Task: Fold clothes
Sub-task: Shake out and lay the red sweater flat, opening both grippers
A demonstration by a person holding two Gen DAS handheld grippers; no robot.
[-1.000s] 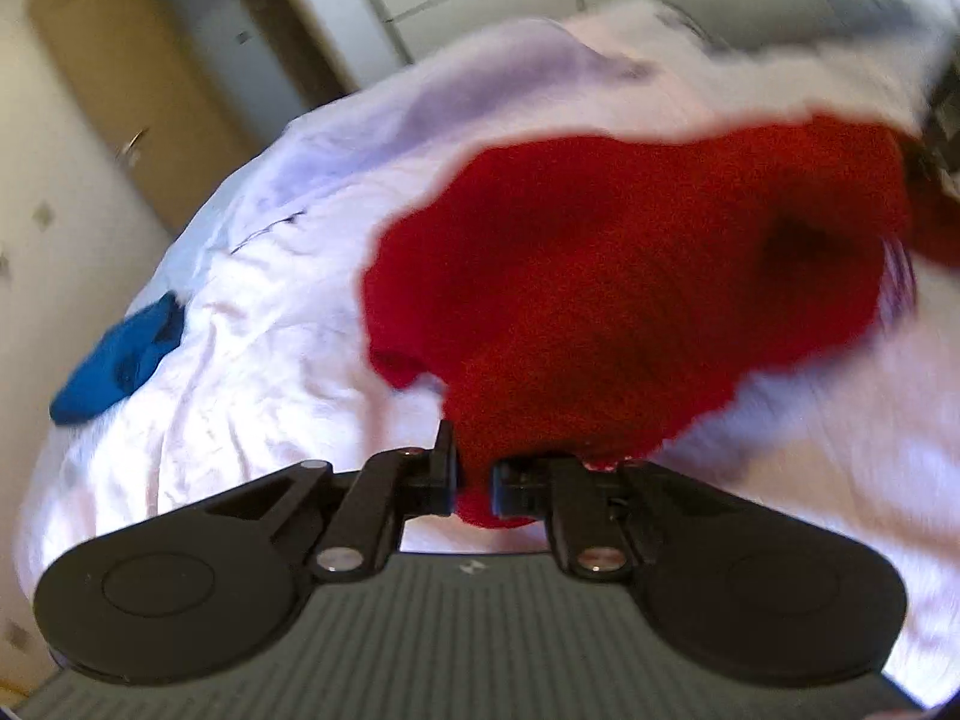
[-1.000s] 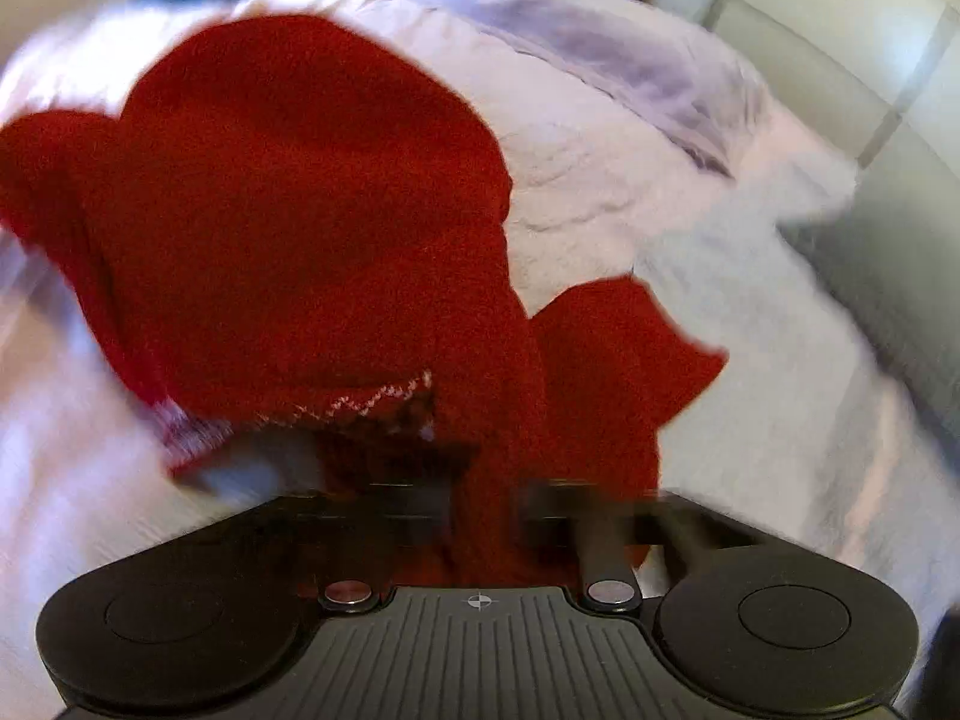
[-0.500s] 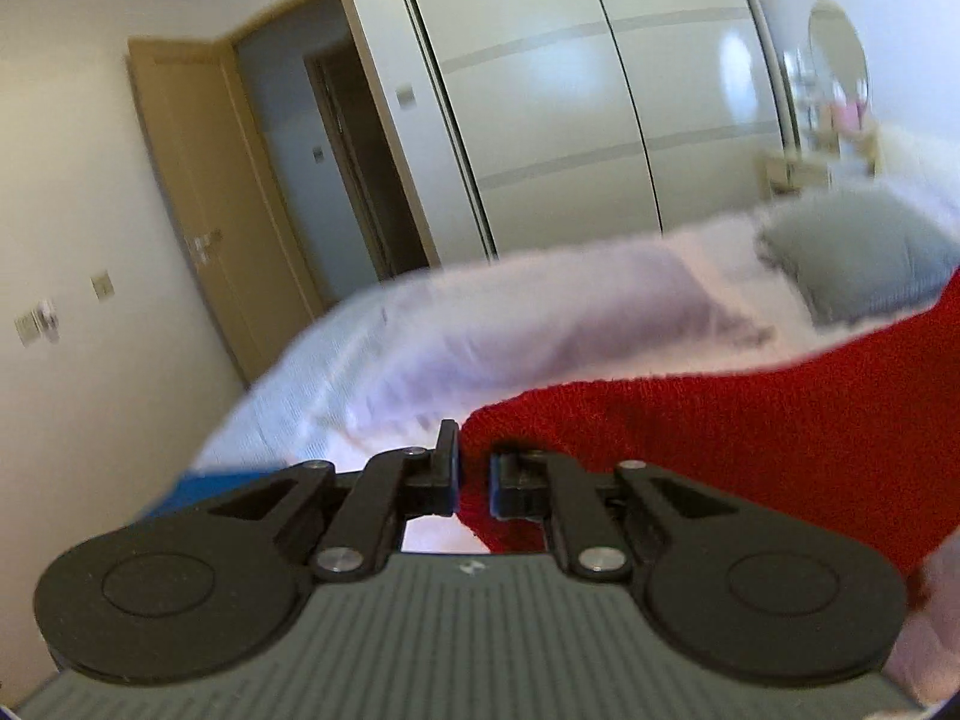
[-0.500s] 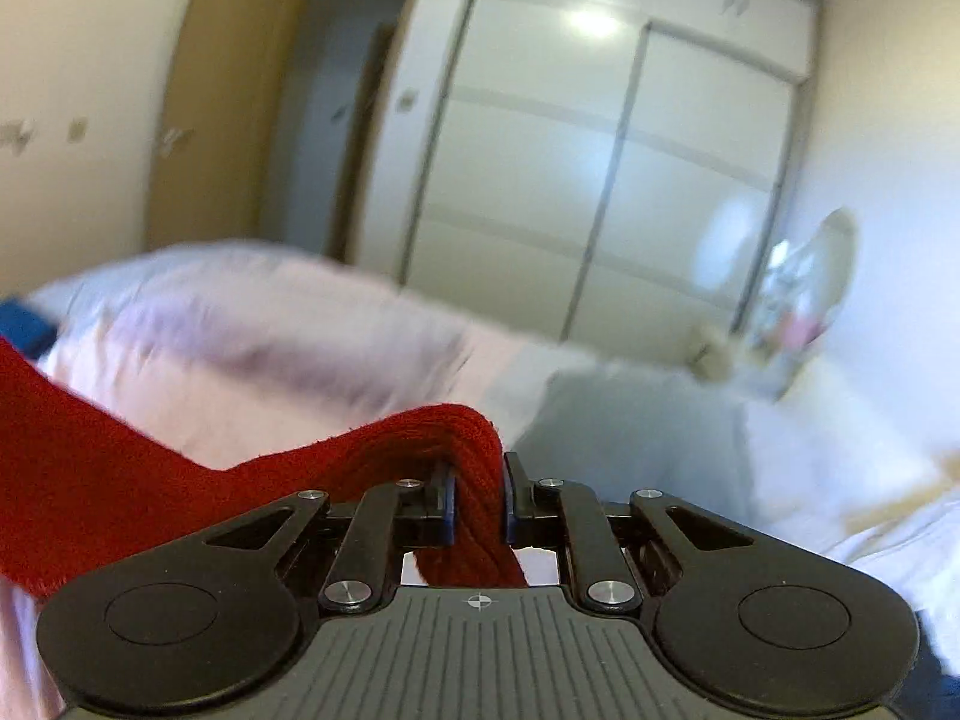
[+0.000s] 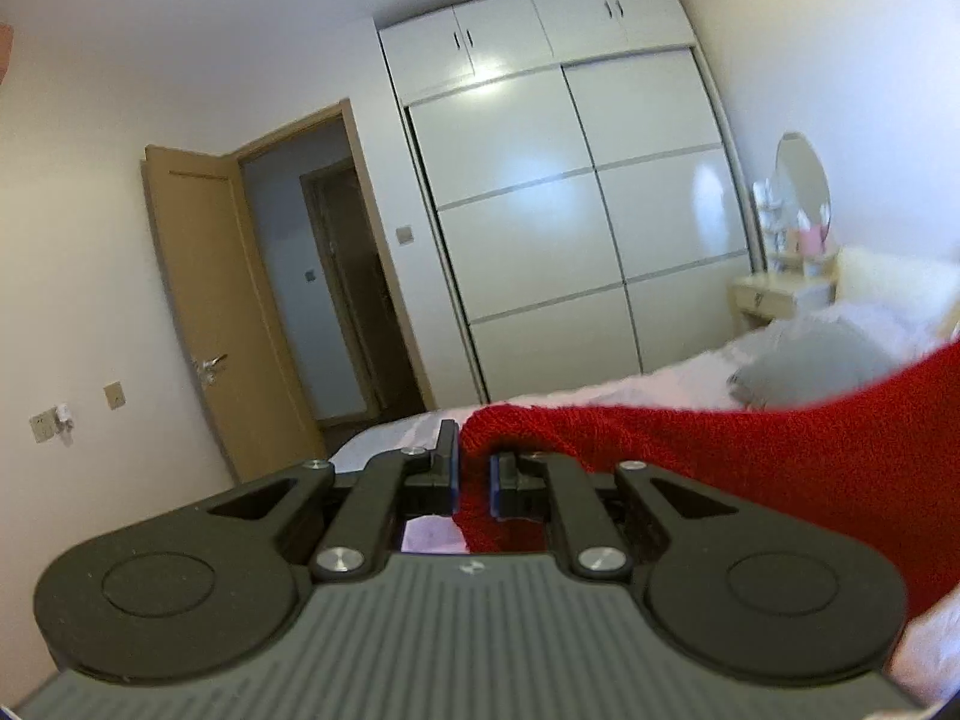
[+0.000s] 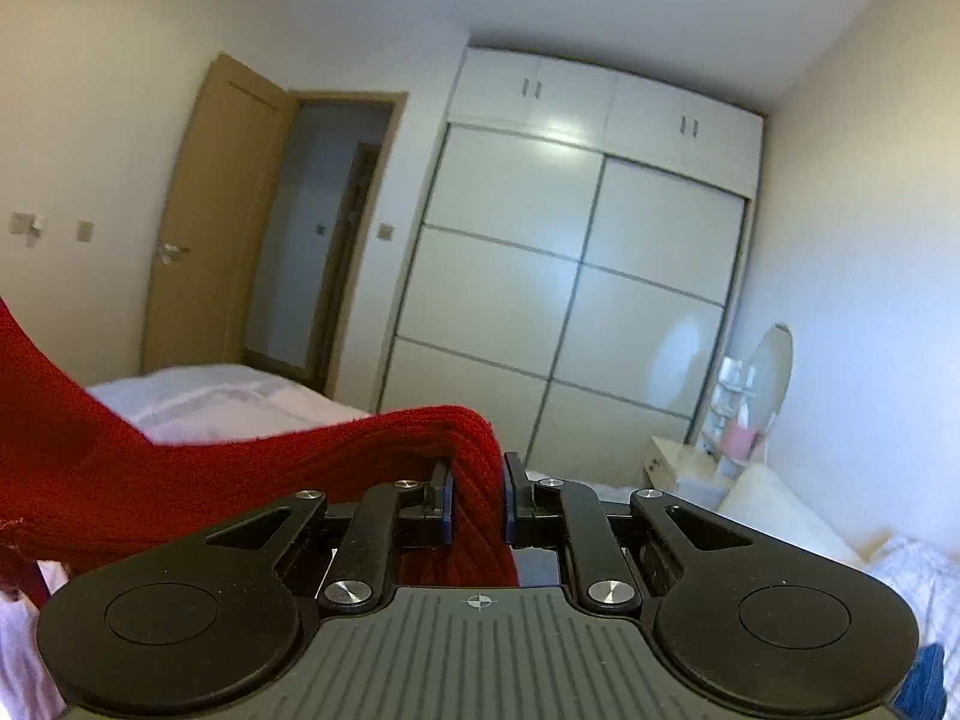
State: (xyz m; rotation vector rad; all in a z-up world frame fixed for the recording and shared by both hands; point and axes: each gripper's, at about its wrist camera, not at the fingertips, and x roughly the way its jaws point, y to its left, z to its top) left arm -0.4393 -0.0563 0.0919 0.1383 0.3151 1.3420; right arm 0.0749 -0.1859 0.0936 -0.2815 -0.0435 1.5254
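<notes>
**Red knit held up between both grippers, most of it out of frame**

Left wrist view first: the red sweater runs off the right edge, so its full shape can't be read, and the gripper body hides whatever hangs below. The bed shows only as a pale strip ahead of the fingers, with a grey pillow half covered by the knit. The left gripper is clamped down to a narrow gap, pinching a bunched edge of the sweater; the cloth rises just above the fingertips and stretches away to the gripper's right. Far ahead stand the white wardrobe and, to the left, an open wooden door.

Right wrist view: here the sweater leaves the frame at the left edge, and its lower part is masked by the gripper housing. The right gripper is closed on a thick ribbed fold, its jaws held a little apart by the cloth between them. The fabric drapes over the left finger and sweeps off to the gripper's left. A blue scrap at the bottom right is too cropped to identify. A round mirror sits ahead to the right.
</notes>
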